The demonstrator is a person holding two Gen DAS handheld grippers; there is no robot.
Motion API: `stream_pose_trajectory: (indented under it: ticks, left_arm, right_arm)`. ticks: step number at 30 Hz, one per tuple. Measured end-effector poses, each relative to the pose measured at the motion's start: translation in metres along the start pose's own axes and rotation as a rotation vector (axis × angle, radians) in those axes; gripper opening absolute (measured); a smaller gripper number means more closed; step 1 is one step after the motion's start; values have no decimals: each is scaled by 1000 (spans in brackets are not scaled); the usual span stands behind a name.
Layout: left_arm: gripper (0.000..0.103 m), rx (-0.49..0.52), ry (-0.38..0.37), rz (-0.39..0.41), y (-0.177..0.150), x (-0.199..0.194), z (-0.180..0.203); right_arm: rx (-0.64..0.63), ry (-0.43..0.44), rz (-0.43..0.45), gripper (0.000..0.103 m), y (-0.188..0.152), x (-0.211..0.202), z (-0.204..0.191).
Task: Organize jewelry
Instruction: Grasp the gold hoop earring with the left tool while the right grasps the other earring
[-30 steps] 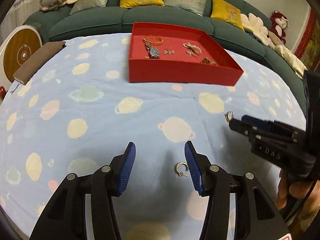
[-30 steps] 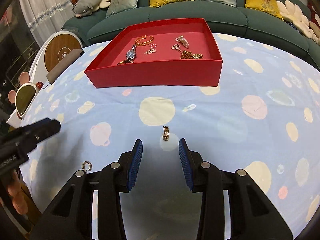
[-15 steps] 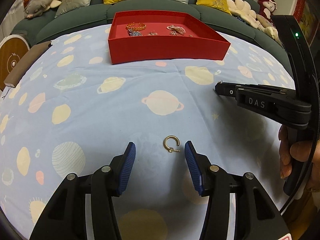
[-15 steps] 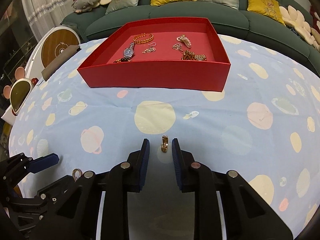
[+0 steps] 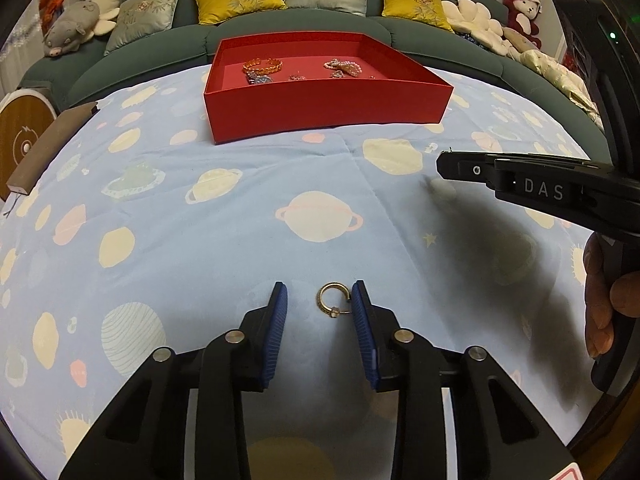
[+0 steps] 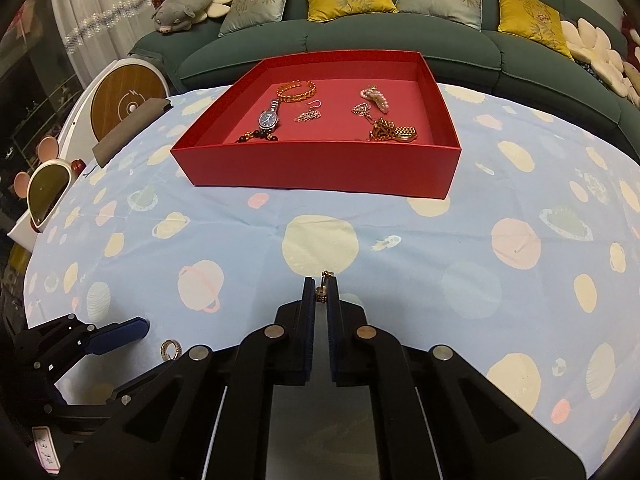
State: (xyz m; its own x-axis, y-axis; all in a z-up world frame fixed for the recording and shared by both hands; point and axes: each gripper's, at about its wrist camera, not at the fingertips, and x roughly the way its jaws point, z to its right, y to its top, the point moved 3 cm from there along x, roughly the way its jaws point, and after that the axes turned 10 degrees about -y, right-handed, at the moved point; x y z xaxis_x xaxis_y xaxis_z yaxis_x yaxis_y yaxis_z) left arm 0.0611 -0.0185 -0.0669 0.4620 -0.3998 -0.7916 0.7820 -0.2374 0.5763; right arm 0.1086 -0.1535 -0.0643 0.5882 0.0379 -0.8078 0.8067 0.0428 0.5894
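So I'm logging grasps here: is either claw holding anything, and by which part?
The right claw pinches a small gold earring across its lower part, top sticking out. The left claw is open around the gold hoop earring, holding nothing.

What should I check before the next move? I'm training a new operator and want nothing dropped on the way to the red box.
1. Right gripper shut on the small gold earring: ok, the pads pinch it.
2. Firmness of that pinch: cannot tell; the piece is tiny and sits at the very tips.
3. Gold hoop earring between the left gripper pads: ok, though it sits close to the right pad.
4. Left gripper closed on the hoop: not ok, still open; hoop lies on the tablecloth.
5. Free floor in the red box: ok, bare patches between the pieces.
6. Grippers apart from each other: ok.
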Motion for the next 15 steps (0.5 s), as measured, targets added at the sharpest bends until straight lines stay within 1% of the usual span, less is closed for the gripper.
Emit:
stream_pose_trajectory:
  ticks: [3, 4, 5, 10, 15]
  left_arm:
    - [19, -6, -1, 2, 1, 0, -1]
    - [16, -5, 0, 2, 2, 1, -1]
    - [14, -3, 0, 2, 1, 1, -1]
    - [14, 1, -20, -2, 1, 0, 2]
    - [14, -15, -77, 4, 5, -7, 3]
  right_arm:
    - [5, 2, 0, 5, 0, -1, 2]
    - [6, 2, 1, 5, 0, -1, 3]
    - [7, 3, 2, 5, -1, -2, 4]
    - [11, 5, 9, 5, -1, -5, 6]
    - [21, 6, 16, 5, 0, -9, 10]
